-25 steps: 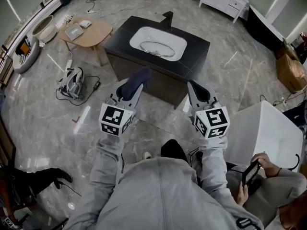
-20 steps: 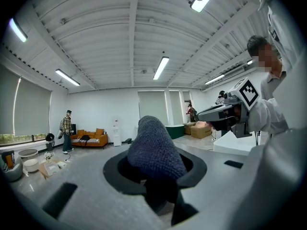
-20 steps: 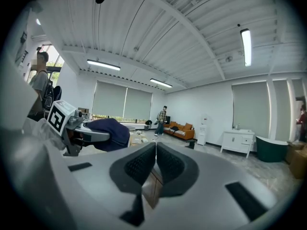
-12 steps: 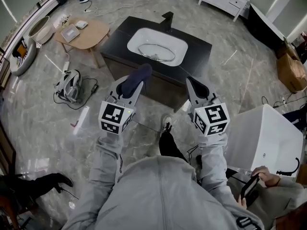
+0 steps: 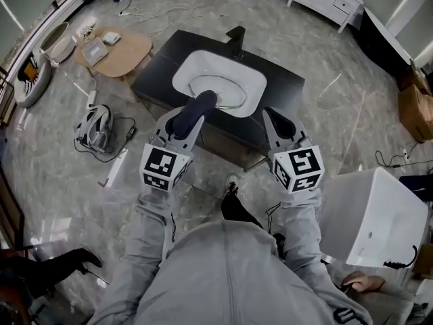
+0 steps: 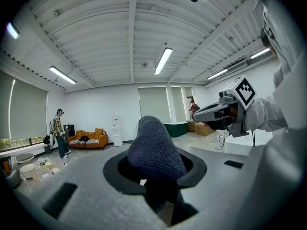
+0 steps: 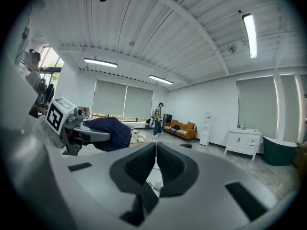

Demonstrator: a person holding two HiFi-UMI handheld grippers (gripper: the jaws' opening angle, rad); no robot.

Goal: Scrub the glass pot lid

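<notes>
- Two tools up in front of me and neither one touching anything at the sink, so I'd put the actual scrubbing at basically zero percent.
- Left tool (image 6: 154, 172) is clamped on a dark blue knitted scrubber (image 5: 194, 111) that sticks out well past the jaws. The "get something to scrub with" part looks done.
- Right tool (image 7: 155, 164) is closed right down, pads nearly touching, with nothing between them.
- The glass pot lid (image 5: 226, 91) is lying in the white sink (image 5: 256, 85), which is set into the dark tabletop (image 5: 285, 95). From the head view I only get its rim as a ring, and I can't tell if it's wet or soapy.
- Both tools hang in the air on my side of the tabletop, well apart from the lid.
- What's left, as I read it:
  - Get in over the basin.
  - Open the right tool and pin or grab the lid so it doesn't skate around.
  - Work the scrubber over the glass.
</notes>
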